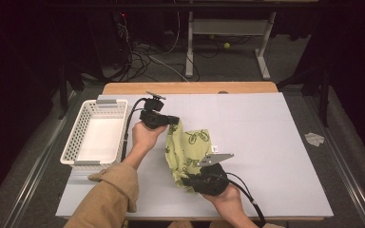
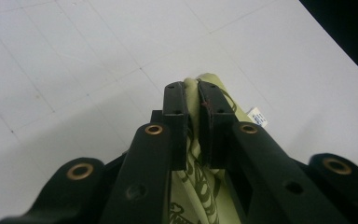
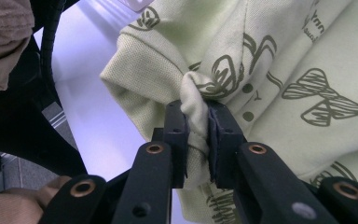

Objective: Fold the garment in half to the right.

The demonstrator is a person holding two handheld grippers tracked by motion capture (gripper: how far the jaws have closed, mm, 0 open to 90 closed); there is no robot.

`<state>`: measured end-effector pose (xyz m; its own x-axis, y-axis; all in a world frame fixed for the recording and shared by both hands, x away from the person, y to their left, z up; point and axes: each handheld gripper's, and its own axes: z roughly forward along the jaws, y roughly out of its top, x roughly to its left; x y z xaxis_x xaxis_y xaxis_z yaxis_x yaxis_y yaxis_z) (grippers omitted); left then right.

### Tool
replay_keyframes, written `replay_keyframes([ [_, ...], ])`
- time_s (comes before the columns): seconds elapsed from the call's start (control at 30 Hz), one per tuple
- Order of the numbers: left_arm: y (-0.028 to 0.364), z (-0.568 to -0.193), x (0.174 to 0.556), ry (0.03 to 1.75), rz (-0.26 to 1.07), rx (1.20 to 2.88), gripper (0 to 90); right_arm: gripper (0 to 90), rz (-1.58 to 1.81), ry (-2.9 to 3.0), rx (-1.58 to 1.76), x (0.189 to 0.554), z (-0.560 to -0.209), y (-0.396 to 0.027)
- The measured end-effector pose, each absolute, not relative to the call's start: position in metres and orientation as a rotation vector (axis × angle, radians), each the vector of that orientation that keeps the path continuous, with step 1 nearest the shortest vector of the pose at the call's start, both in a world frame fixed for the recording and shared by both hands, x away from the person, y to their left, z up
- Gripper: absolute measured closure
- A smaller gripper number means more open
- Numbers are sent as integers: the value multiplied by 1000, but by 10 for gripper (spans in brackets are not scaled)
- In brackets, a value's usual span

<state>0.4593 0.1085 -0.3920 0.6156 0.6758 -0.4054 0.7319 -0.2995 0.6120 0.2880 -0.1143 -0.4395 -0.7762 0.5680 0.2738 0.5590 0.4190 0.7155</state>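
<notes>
Two grippers are clamping one garment | you are pinching the green shirt [image 1: 189, 151] with left gripper [image 1: 173, 119] at its far end, right gripper [image 1: 188, 180] at its near end | shirt is stretching between them over the bench [image 1: 266, 137], basket [image 1: 95, 135] lying left.

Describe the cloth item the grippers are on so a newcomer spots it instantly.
Start at the white table; the white basket sits at its left edge. Right of the basket, near the table's middle, is a pale yellow-green garment pinched between the left gripper and the right gripper. It is the table's one soft, coloured thing, printed with dark line drawings.
</notes>
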Motion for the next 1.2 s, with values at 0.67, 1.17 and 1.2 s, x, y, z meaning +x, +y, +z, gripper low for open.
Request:
replay_keyframes([
  [0.67, 82, -394, 461, 1063, -90, 2063, 789, 812, 1346, 2636, 1111, 283, -445, -133],
  [1.17, 73, -399, 462, 1053, -92, 2064, 788, 813, 1343, 2640, 1122, 282, -446, -139],
  [1.2, 72, -399, 462, 1052, -92, 2064, 788, 814, 1343, 2639, 1123, 282, -446, -139],
])
